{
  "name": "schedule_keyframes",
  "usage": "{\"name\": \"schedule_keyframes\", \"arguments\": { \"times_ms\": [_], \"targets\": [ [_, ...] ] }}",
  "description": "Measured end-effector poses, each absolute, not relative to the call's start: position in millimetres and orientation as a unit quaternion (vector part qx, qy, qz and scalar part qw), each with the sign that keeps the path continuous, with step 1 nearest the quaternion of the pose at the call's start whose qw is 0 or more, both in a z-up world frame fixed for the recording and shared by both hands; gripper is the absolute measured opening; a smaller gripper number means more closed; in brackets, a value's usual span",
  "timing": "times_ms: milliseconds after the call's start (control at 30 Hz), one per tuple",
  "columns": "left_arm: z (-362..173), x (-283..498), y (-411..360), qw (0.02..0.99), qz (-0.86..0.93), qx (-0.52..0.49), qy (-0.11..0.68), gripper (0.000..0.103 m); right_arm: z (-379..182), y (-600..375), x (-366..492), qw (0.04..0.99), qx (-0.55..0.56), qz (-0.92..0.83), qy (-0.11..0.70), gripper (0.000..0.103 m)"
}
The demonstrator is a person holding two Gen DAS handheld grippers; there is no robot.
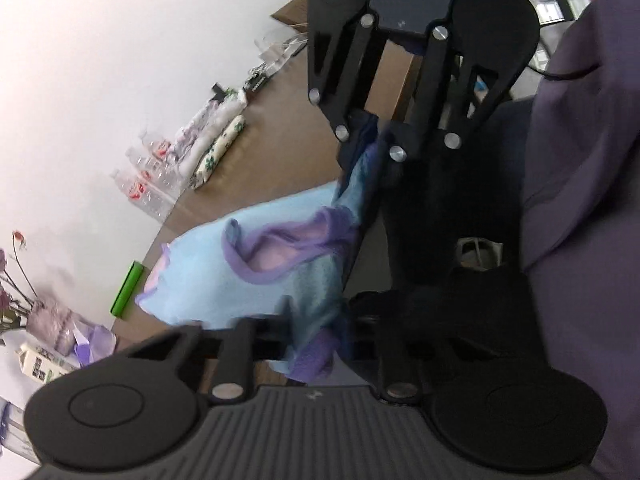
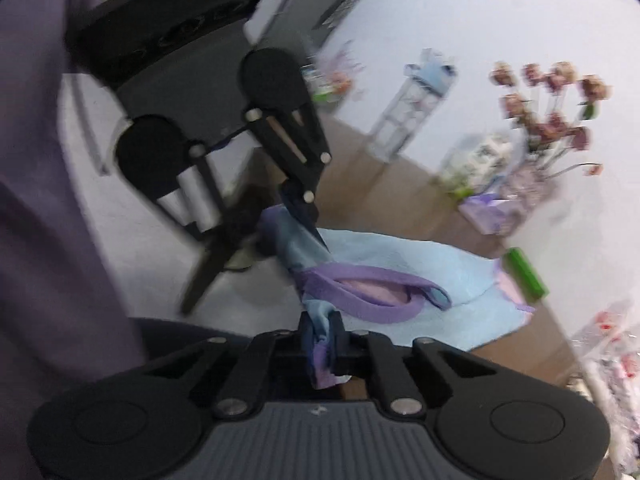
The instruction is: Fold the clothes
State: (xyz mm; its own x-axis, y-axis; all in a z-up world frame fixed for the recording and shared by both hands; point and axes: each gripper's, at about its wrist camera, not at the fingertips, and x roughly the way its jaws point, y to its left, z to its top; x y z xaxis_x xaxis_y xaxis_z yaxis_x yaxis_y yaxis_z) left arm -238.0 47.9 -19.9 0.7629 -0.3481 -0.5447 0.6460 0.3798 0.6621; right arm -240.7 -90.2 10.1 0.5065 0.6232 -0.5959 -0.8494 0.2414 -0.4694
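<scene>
My right gripper point(image 2: 323, 342) clamped on bunched light-blue garment point(image 2: 400, 280), purple collar point(image 2: 360, 300) up. Left gripper point(image 2: 304, 216) pinches its far end. Green block point(image 2: 525, 274) at tabletop point(image 2: 400, 184) edge.

Blurred flowers point(image 2: 552, 108); garment's point(image 2: 400, 264) gripped corners hidden.

The light-blue knitted garment with purple neckline trim point(image 1: 256, 264) lies partly on the brown wooden counter point(image 1: 280, 144), mid-frame in both wrist views. Its near edge rises off the counter into the left hand-held gripper point(image 1: 316, 344) at bottom centre of the left view, and into the right hand-held gripper point(image 2: 323, 350) at bottom centre of the right view. In the left view, the green rectangular block point(image 1: 127, 289) lies just left of the garment, the clear plastic bottles point(image 1: 148, 188) stand upper left of it against the wall, and the rolled floral cloths point(image 1: 218, 146) lie just right of the bottles. In the right view, the vase of dried pink flowers point(image 2: 548, 120) stands upper right, behind the garment.
</scene>
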Motion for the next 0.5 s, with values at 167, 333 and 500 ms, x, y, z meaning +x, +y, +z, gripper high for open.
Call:
{"name": "schedule_keyframes", "arguments": {
  "times_ms": [167,333,500],
  "targets": [
    [44,-190,76,0.827,-0.381,0.353,0.213,0.01,64,-104,-195,0.76,-0.33,0.533,0.171,0.006],
    [82,-62,94,0.847,-0.378,0.256,0.272,0.013,82,-92,-61,0.785,-0.276,0.502,0.234,0.006],
    [63,38,123,0.899,-0.269,0.098,0.333,0.054,68,-83,37,0.838,-0.218,0.407,0.291,0.017]
  ]
}}
